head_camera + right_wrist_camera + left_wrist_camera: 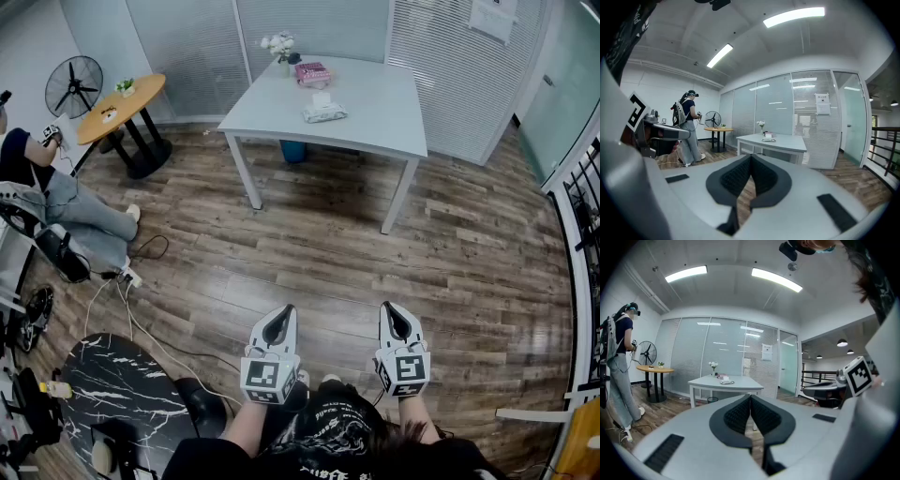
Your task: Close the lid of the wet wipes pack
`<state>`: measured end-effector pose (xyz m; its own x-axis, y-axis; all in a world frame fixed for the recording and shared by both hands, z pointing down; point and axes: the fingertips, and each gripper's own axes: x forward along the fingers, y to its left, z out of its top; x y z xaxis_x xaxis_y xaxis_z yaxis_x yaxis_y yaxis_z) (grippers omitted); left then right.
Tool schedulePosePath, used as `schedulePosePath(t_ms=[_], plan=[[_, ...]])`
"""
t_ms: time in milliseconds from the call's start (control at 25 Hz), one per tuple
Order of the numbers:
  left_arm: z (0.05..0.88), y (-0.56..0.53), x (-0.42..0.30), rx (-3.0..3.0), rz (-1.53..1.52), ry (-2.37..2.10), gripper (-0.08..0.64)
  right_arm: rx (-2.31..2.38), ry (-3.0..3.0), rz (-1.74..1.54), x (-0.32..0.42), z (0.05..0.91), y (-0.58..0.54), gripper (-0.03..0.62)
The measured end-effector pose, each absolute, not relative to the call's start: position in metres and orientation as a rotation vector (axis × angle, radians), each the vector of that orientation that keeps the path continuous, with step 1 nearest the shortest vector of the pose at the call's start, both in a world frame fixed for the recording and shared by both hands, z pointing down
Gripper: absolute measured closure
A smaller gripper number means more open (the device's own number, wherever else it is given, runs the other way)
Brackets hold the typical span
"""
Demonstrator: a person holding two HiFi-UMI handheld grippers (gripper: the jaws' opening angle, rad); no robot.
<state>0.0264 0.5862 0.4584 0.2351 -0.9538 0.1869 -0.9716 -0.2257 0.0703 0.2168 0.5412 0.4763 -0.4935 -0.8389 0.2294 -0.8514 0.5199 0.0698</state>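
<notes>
Head view: pack (324, 112) beyond right claw (390, 307)

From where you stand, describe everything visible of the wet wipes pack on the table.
The wet wipes pack is a small, flat, pale packet, soft-looking like plastic film, lying near the middle of the light grey table. Something white stands up from its top; whether that is the open lid or a wipe is too small to tell. It touches only the tabletop; a pink box sits apart behind it.
</notes>
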Motion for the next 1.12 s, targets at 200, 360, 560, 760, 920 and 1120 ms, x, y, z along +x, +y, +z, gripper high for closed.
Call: schedulePosePath(t_ms=[200, 360, 560, 760, 920, 1120], plan=[[0.464, 0.591, 0.029, 2.319, 0.162, -1.827, 0.552, 1.432, -2.524, 0.078, 0.218, 0.478, 0.544, 0.594], [0.465, 0.590, 0.035, 2.311, 0.149, -1.829, 0.552, 1.414, -2.529, 0.066, 0.220, 0.477, 0.544, 0.594], [0.471, 0.589, 0.048, 2.294, 0.135, -1.819, 0.552, 1.355, -2.593, 0.102, 0.224, 0.477, 0.547, 0.594], [0.482, 0.585, 0.058, 2.295, 0.140, -1.801, 0.552, 1.367, -2.629, 0.131, 0.230, 0.481, 0.539, 0.594], [0.488, 0.578, 0.061, 2.294, 0.150, -1.778, 0.552, 1.349, -2.608, 0.118, 0.231, 0.486, 0.538, 0.594], [0.493, 0.544, 0.049, 2.309, 0.146, -1.765, 0.552, 1.408, -2.599, 0.139, 0.230, 0.487, 0.510, 0.594]])
